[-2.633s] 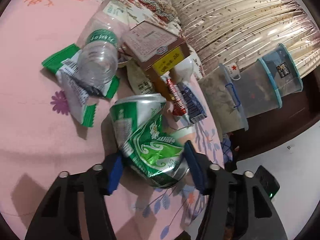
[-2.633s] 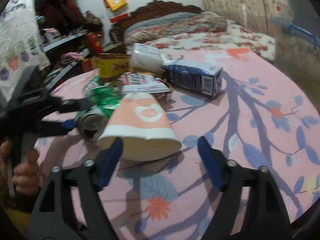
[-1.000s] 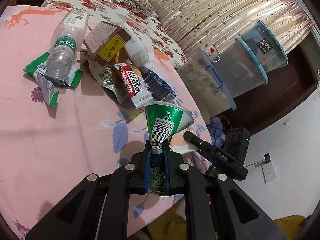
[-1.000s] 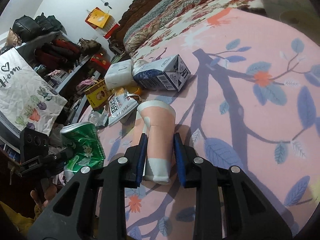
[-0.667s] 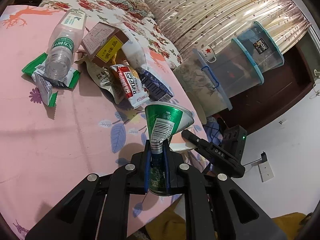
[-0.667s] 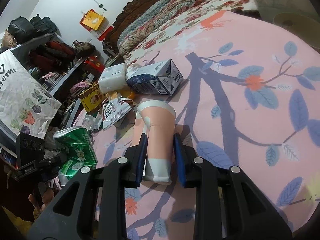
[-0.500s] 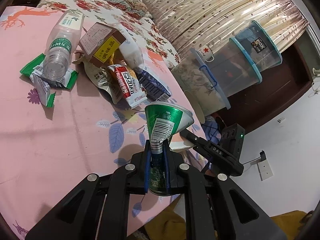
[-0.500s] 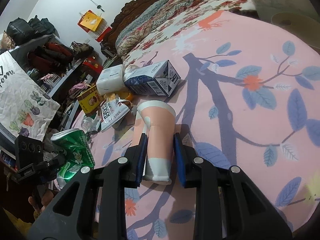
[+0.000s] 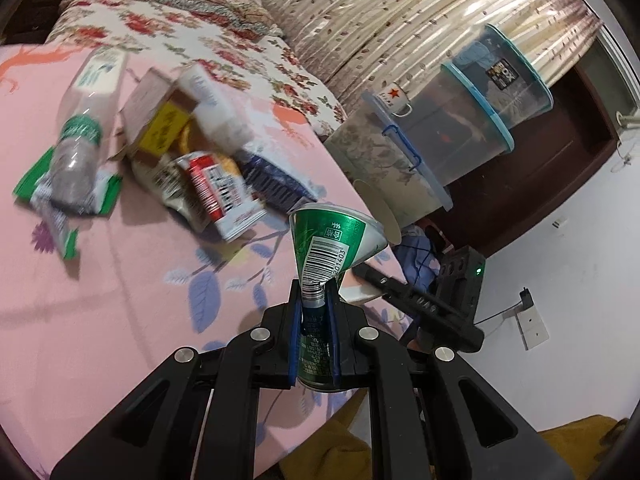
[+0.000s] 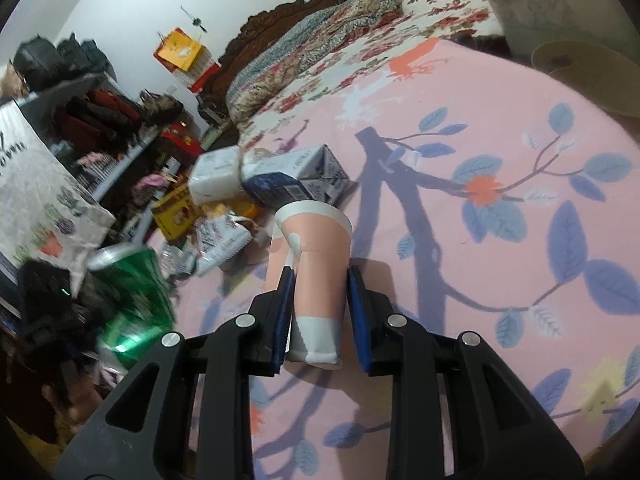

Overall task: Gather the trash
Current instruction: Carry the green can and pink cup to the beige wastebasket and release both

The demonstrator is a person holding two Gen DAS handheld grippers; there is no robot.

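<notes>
My left gripper (image 9: 315,292) is shut on a crushed green can (image 9: 326,240) and holds it above the pink floral table (image 9: 100,280). My right gripper (image 10: 320,276) is shut on a squashed pink paper cup (image 10: 314,256), held over the table (image 10: 520,160). The can also shows blurred at the left of the right wrist view (image 10: 132,280). The other trash lies in a pile: a clear plastic bottle (image 9: 76,128), a brown box (image 9: 160,120), a red snack wrapper (image 9: 216,192), a blue carton (image 10: 300,180) and a white tissue pack (image 10: 216,176).
Green wrappers (image 9: 60,200) lie under the bottle. Stacked plastic tubs (image 9: 460,120) stand beyond the table's right edge. A flowered bed (image 10: 360,20) lies behind the table. Cluttered shelves (image 10: 100,120) stand at the left in the right wrist view.
Both grippers shut on their items between 2.6 and 1 s ago and lifted them. Since then both have kept rising and drawing back slightly; the pile looks farther off and blurred.
</notes>
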